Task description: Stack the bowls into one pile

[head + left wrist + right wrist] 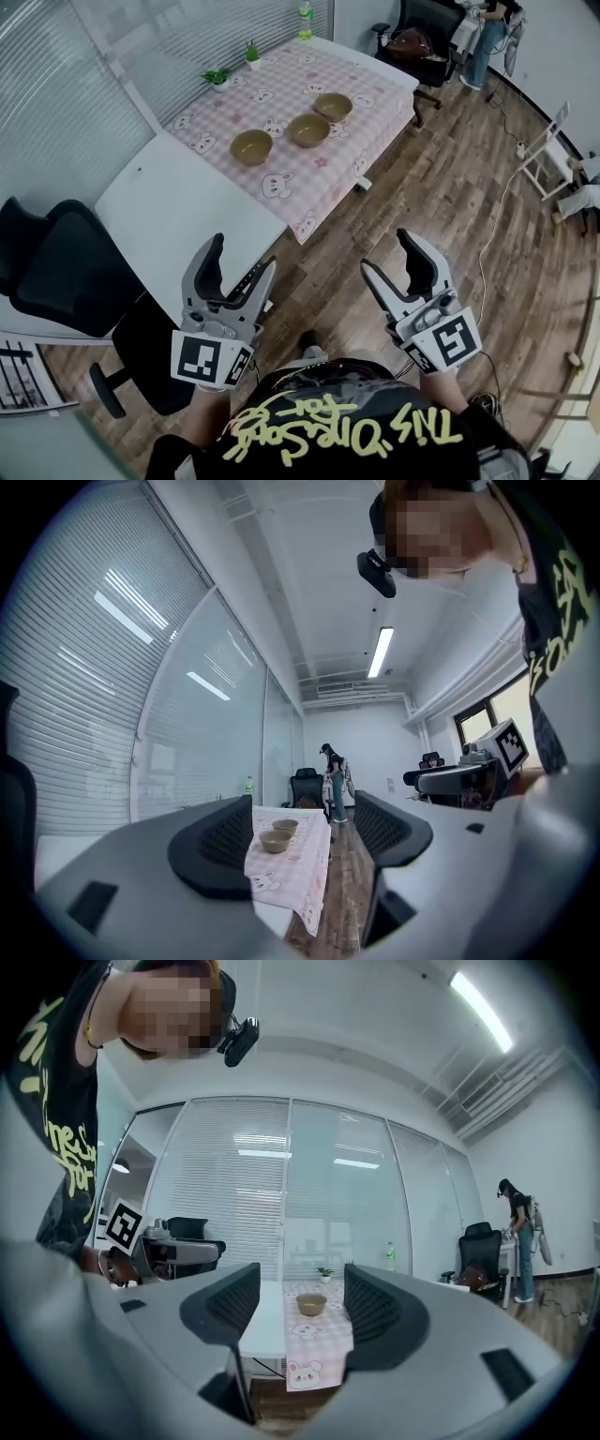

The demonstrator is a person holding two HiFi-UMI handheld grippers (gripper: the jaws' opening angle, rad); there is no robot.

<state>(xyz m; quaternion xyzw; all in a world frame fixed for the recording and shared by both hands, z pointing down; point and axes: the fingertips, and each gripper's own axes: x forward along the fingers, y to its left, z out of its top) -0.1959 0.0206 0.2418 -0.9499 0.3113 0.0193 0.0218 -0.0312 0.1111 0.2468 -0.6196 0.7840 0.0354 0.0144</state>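
Note:
Three tan bowls stand apart in a row on the pink checked tablecloth [281,178]: the nearest bowl [251,146], the middle bowl [308,130] and the far bowl [333,107]. Both grippers are held level over the wood floor, well short of the table. My left gripper [242,258] is open and empty; between its jaws the left gripper view shows two bowls, one [276,840] in front of the other [285,825]. My right gripper [389,255] is open and empty too, and one bowl [311,1304] shows far off between its jaws.
A bare white tabletop [178,220] adjoins the cloth on the near side. Black office chairs [66,272] stand at the left. Two small plants [217,77] and a bottle [305,19] sit on the table's far side. A person [487,33] stands beyond, by another chair [422,42].

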